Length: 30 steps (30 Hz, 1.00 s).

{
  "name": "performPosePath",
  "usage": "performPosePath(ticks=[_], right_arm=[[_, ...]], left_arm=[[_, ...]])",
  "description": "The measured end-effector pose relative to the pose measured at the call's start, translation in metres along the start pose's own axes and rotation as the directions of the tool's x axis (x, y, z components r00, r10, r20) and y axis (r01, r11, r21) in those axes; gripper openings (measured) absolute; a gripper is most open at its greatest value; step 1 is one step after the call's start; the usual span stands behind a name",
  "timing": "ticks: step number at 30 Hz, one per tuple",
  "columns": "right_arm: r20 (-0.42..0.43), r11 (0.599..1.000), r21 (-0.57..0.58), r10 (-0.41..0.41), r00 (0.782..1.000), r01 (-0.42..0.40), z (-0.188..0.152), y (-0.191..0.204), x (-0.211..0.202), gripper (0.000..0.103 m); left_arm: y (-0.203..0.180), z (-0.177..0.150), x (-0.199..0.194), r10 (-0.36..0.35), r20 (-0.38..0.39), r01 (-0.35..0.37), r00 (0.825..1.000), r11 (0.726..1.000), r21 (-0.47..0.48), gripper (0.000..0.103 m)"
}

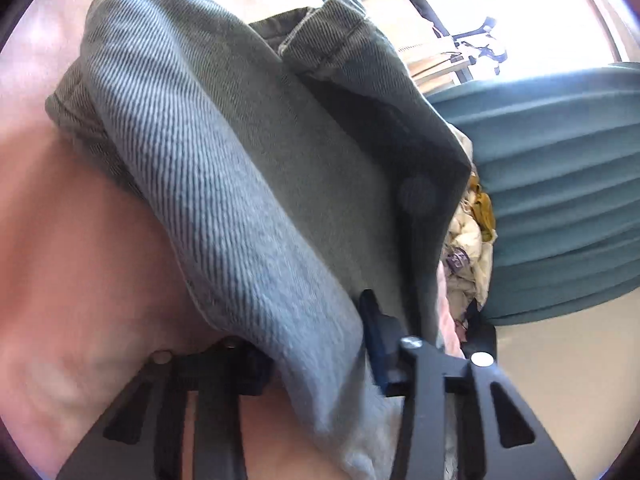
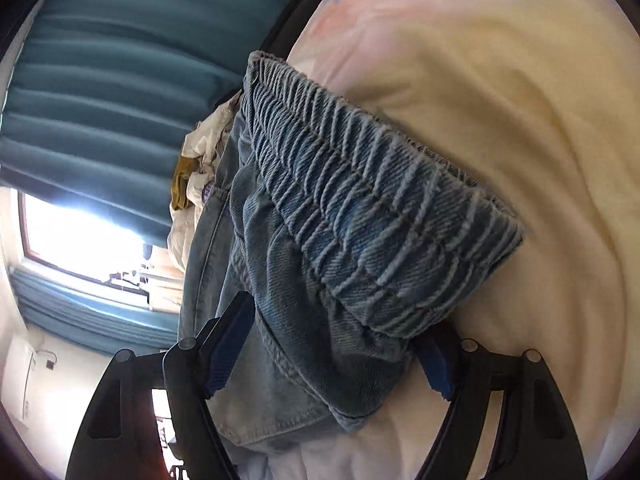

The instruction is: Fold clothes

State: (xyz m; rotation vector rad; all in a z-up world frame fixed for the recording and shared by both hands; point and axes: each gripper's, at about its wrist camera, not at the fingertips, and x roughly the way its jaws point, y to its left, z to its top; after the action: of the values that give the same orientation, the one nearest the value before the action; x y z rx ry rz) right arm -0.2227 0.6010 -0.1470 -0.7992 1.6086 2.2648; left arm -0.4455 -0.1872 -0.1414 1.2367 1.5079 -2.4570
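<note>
A pair of blue denim jeans [image 1: 240, 160] lies folded on a pink and cream bed sheet [image 1: 72, 248]. In the left wrist view a thick fold of the denim runs down between the fingers of my left gripper [image 1: 316, 354]. The blue pad [image 1: 376, 336] presses on its right side, and the other finger is mostly covered by cloth. In the right wrist view the gathered elastic waistband [image 2: 372, 216] of the jeans [image 2: 280, 280] sits between the wide-apart fingers of my right gripper [image 2: 332, 360]. Its blue pads [image 2: 224, 356] stand beside the denim without squeezing it.
A heap of cream and mustard clothes [image 1: 468, 240] [image 2: 192, 168] lies past the jeans at the bed's edge. Teal curtains [image 1: 560, 184] [image 2: 120, 60] hang beyond it beside a bright window [image 1: 500, 8] [image 2: 80, 232]. The sheet [image 2: 520, 100] spreads out wide to the right.
</note>
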Motion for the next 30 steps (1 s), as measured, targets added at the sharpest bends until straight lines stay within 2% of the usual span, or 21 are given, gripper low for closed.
performPosePath(ticks=[2, 3, 4, 7, 11, 13, 18, 25, 30], right_arm=[[0.042, 0.997, -0.049, -0.065, 0.997, 0.067, -0.004, 0.011, 0.001, 0.069], [0.061, 0.992, -0.072, -0.101, 0.993, 0.106, -0.005, 0.018, 0.0, 0.044], [0.078, 0.985, -0.093, -0.139, 0.987, 0.146, -0.006, 0.024, -0.002, 0.033], [0.11, 0.976, -0.134, -0.16, 0.981, 0.174, -0.007, 0.046, -0.018, 0.019], [0.151, 0.967, -0.205, -0.124, 0.981, 0.154, -0.006, 0.082, -0.049, 0.016], [0.17, 0.954, -0.251, -0.122, 0.978, 0.163, -0.008, 0.097, -0.064, 0.015], [0.189, 0.953, -0.268, -0.091, 0.978, 0.14, -0.004, 0.108, -0.107, 0.014], [0.186, 0.954, -0.254, -0.111, 0.976, 0.157, 0.0, 0.081, -0.171, 0.014], [0.168, 0.957, -0.239, -0.128, 0.978, 0.166, -0.004, 0.045, -0.206, 0.014]], left_arm=[[-0.006, 0.001, 0.0, 0.008, 0.023, -0.009, 1.0, 1.0, 0.016, 0.014], [-0.01, 0.001, -0.002, 0.011, 0.035, -0.012, 0.999, 1.0, 0.028, 0.011], [-0.015, 0.0, -0.006, 0.007, 0.046, -0.009, 0.999, 0.999, 0.038, 0.01], [-0.032, -0.004, -0.023, -0.009, 0.08, 0.002, 0.997, 0.996, 0.089, 0.008], [-0.058, -0.005, -0.057, -0.027, 0.114, 0.01, 0.993, 0.989, 0.151, 0.008], [-0.066, -0.004, -0.079, -0.017, 0.137, -0.01, 0.99, 0.982, 0.19, 0.008], [-0.05, -0.026, -0.126, -0.011, 0.118, -0.012, 0.993, 0.981, 0.192, 0.008], [0.008, -0.09, -0.176, 0.008, 0.013, -0.01, 1.0, 0.986, 0.165, 0.008], [0.043, -0.136, -0.2, 0.016, -0.011, -0.014, 1.0, 0.987, 0.162, 0.008]])
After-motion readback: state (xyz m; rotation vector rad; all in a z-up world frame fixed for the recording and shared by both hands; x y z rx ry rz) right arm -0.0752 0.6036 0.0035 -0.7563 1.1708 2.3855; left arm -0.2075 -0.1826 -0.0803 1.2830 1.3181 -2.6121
